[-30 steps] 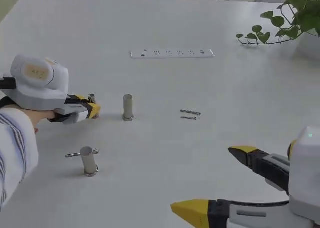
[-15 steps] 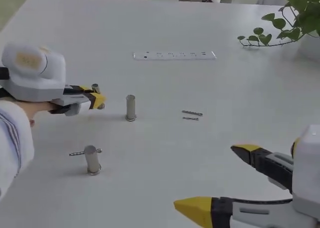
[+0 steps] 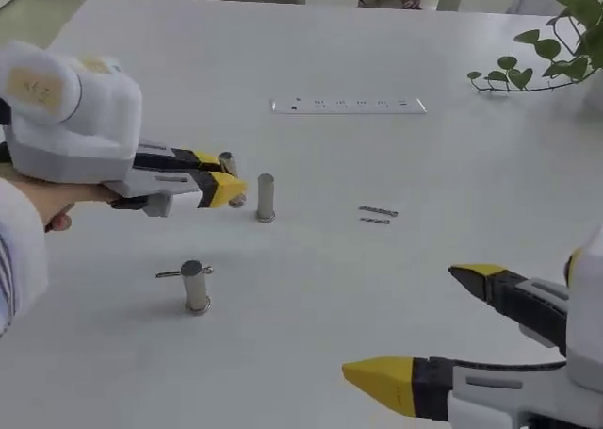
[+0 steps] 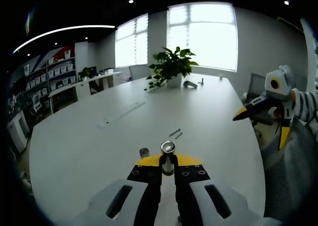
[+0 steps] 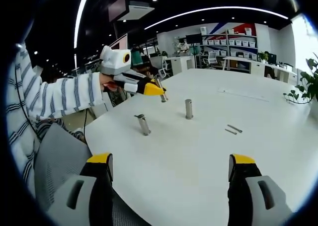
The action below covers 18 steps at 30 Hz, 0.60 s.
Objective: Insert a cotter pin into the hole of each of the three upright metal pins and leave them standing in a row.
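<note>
Jaws of the left gripper point(image 3: 226, 178) are clamped on an upright metal pin point(image 4: 167, 154), with a hand point(image 3: 49, 203) holding the tool level. A second pin point(image 3: 266, 197) stands just beside it. The third pin point(image 3: 196, 286) (cotter pin point(image 3: 181, 272) through it) stands nearer. The right gripper point(image 3: 399, 323) is low, its jaws wide apart.

Bright, even daylight from windows point(image 4: 201, 35); soft faint shadows; fisheye bending at edges.

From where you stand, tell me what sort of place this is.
Probably an open-plan office or lab workspace: a long white table with a power strip lying on it, shelves of storage bins along a wall, and a potted plant in front of big windows.
</note>
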Each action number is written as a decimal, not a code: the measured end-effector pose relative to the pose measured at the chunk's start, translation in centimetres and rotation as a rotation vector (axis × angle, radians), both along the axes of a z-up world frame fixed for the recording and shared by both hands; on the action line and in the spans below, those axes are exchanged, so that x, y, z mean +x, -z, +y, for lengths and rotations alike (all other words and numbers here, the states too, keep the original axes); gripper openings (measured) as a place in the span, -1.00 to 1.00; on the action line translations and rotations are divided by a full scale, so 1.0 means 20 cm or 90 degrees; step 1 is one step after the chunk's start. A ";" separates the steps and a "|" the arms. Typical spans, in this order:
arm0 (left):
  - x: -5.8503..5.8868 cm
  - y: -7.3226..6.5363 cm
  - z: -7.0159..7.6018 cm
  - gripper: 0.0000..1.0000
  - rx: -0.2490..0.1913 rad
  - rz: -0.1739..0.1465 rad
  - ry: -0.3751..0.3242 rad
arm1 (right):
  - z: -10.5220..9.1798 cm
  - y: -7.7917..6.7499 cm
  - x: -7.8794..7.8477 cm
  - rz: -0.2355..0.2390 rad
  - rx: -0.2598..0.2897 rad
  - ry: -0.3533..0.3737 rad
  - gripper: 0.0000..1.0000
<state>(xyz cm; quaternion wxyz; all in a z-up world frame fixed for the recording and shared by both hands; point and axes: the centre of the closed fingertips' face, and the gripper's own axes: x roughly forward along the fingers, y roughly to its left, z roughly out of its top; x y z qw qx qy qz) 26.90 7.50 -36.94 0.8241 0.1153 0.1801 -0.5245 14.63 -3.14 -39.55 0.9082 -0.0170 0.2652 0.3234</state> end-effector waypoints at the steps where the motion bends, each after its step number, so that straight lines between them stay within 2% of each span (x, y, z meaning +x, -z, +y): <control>1: -0.03 -0.01 -0.02 -0.91 -0.001 -0.002 0.008 | 0.00 0.00 0.00 0.000 0.000 -0.001 0.91; 3: -0.07 -0.03 -0.05 -0.91 0.001 -0.011 0.023 | 0.00 0.00 0.00 0.000 -0.001 -0.002 0.91; 6: -0.13 -0.03 -0.10 -0.91 -0.002 -0.009 0.040 | 0.00 0.00 -0.01 0.001 -0.002 -0.003 0.91; 8: -0.18 -0.01 -0.13 -0.91 0.011 0.005 0.058 | -0.01 0.00 -0.01 0.001 -0.003 -0.004 0.91; 10: -0.22 0.00 -0.16 -0.91 0.016 -0.002 0.065 | -0.01 0.01 -0.01 0.005 -0.004 -0.004 0.91; 14: -0.30 0.02 -0.21 -0.91 -0.004 0.017 0.080 | -0.02 0.01 -0.02 0.006 -0.007 -0.004 0.91; 18: -0.36 0.06 -0.25 -0.91 0.005 0.011 0.087 | -0.03 0.02 -0.02 0.008 -0.009 -0.002 0.91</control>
